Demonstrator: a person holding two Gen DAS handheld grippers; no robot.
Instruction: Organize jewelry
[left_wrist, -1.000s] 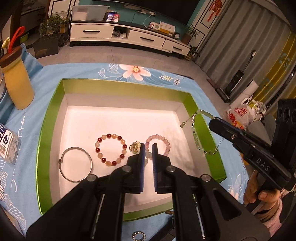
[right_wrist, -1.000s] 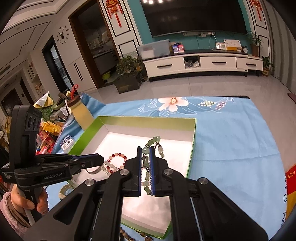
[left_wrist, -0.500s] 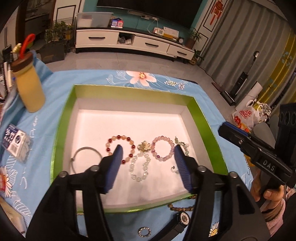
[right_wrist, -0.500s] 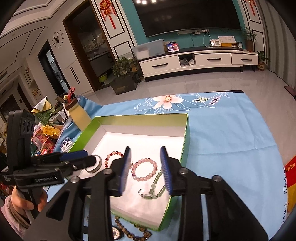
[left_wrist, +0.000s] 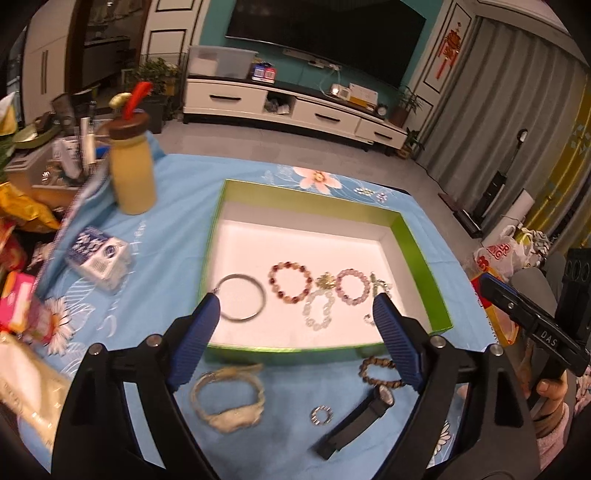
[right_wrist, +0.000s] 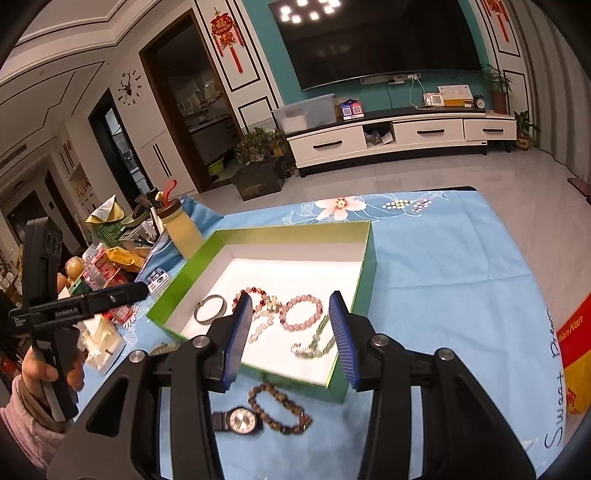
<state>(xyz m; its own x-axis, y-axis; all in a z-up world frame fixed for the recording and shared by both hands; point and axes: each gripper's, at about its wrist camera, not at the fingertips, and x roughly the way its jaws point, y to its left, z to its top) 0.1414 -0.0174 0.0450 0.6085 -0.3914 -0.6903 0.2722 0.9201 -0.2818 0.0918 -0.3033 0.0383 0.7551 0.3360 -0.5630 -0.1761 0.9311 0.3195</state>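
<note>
You held the left gripper (left_wrist: 295, 325) wide open and empty above the near edge of the box (left_wrist: 421, 254), its blue pads spread past the row of jewelry. Your right gripper (right_wrist: 291, 332) was also wide open with nothing in it, poised over the box's near right corner.

Inside the box, on its white floor, lay a row of pieces: a bangle (left_wrist: 242, 297) at the left, a red bracelet (left_wrist: 290, 282) beside it, then a clear bracelet (left_wrist: 318, 312) with a gold charm (left_wrist: 325, 281) at its top, a pink bracelet (left_wrist: 352, 287), and a green chain (right_wrist: 317, 341) at the right end, near the box wall. The clear bracelet touched the red one in the right wrist view; whether the pink one touched the chain you could not tell.

Outside the box, on the blue cloth (right_wrist: 443, 266) covering the surface, lay a brown bracelet (right_wrist: 280, 408) just beside the near wall, a black watch (right_wrist: 240, 421) touching it, a ring (left_wrist: 322, 415) left of the watch strap, and a pale watch (left_wrist: 229, 400), blurred, further left.

A yellow bottle (left_wrist: 133, 177) stood upright on the cloth, well apart from the box's far left corner, and a small packet (left_wrist: 98, 254) lay left of the box.
</note>
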